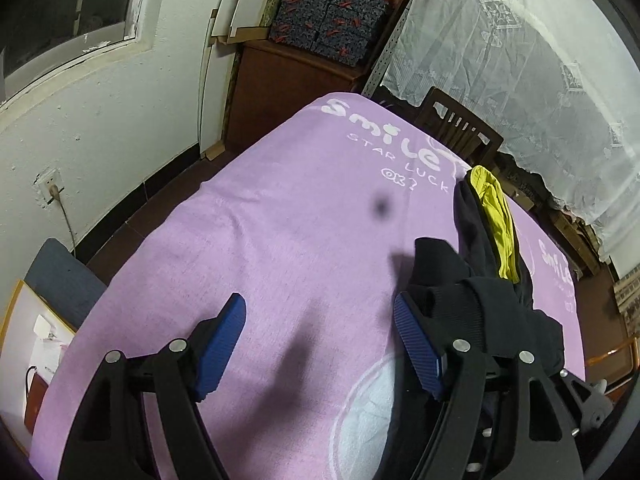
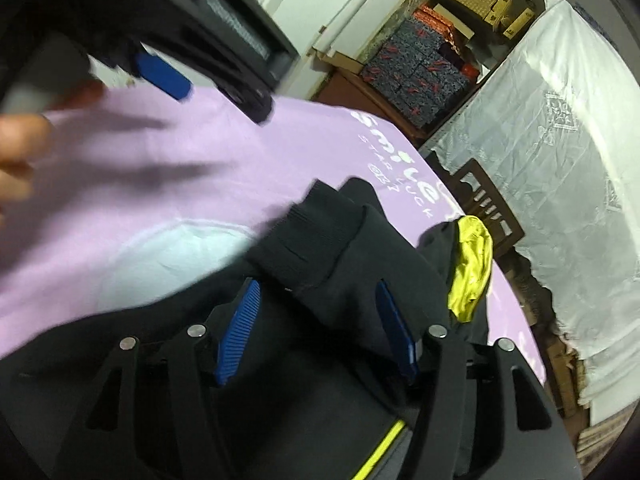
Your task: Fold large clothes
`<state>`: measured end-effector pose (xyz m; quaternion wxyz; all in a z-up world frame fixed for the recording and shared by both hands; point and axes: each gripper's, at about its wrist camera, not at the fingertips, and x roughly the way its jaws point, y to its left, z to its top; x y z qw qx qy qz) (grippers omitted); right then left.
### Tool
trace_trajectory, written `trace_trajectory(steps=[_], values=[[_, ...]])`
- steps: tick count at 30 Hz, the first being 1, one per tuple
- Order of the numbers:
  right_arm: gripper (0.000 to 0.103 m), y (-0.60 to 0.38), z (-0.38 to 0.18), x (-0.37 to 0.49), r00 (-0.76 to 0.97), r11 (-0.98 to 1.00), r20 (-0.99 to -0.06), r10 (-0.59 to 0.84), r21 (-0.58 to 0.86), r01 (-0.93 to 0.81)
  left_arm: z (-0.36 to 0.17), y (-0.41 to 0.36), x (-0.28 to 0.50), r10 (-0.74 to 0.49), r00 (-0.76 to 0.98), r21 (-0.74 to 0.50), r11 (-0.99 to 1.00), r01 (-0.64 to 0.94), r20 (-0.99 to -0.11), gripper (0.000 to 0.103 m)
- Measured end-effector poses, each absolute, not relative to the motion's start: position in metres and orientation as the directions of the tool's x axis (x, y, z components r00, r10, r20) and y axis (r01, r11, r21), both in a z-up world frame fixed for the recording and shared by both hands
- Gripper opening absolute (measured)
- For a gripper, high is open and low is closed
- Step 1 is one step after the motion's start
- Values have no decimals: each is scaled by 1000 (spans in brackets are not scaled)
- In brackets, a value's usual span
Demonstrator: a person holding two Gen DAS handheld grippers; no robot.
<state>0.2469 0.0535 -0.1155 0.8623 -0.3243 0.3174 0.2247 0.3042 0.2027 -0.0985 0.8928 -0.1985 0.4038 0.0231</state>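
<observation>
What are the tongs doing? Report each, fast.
Left tongs: open, empty, over the purple sheet.
Right tongs: open, straddling the black garment, not clamped.

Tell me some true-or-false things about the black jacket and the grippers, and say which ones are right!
1. The black jacket lies on a purple cloth. True.
2. The jacket's lining is red. False: it is yellow-green.
3. The left gripper is squeezed shut on the jacket. False: it is open over the purple cloth, holding nothing.
4. The right gripper is open, with jacket fabric between its blue pads. True.
5. The purple cloth has white letters on it. True.
6. The jacket is neatly folded into a square. False: it lies bunched up.
</observation>
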Motion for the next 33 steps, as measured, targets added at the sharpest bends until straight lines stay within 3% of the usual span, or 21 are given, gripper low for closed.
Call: trace_trajectory(steps=[1, 4, 8, 14, 23, 27, 28, 29, 30, 33], values=[[26, 49, -116, 253, 672, 702, -714, 194, -378, -603, -99, 202, 305, -115, 672, -332, 921, -203, -731, 77], [20, 23, -103, 267, 609, 778, -737, 294, -184, -600, -103, 200, 306, -108, 663, -319, 925, -205, -740, 77], [19, -21, -89, 279, 574, 853, -721, 388, 46, -520, -109, 194, 307, -100, 648, -295, 934, -199, -755, 77], [17, -138, -106, 304, 563, 857, -665, 491, 486, -173, -116, 177, 309, -82, 631, -242, 955, -171, -771, 77], [15, -222, -141, 300, 610, 754, -646, 458, 646, 118, -125, 151, 311, -16, 611, -120, 984, -130, -792, 77], [16, -235, -156, 299, 596, 713, -629, 499, 689, 131, -129, 142, 312, 9, 606, -77, 990, -116, -795, 78], [21, -238, -158, 300, 601, 693, -614, 511, 709, 135, -130, 140, 312, 14, 604, -68, 991, -113, -797, 78], [41, -244, -160, 300, 613, 662, -591, 524, 736, 143, -132, 137, 312, 18, 602, -59, 992, -108, -798, 78], [48, -245, -161, 301, 623, 649, -580, 524, 746, 149, -132, 136, 312, 20, 600, -55, 993, -106, -799, 78], [51, -245, -161, 305, 629, 629, -555, 544, 766, 131, -135, 132, 313, 29, 595, -37, 994, -98, -803, 78]])
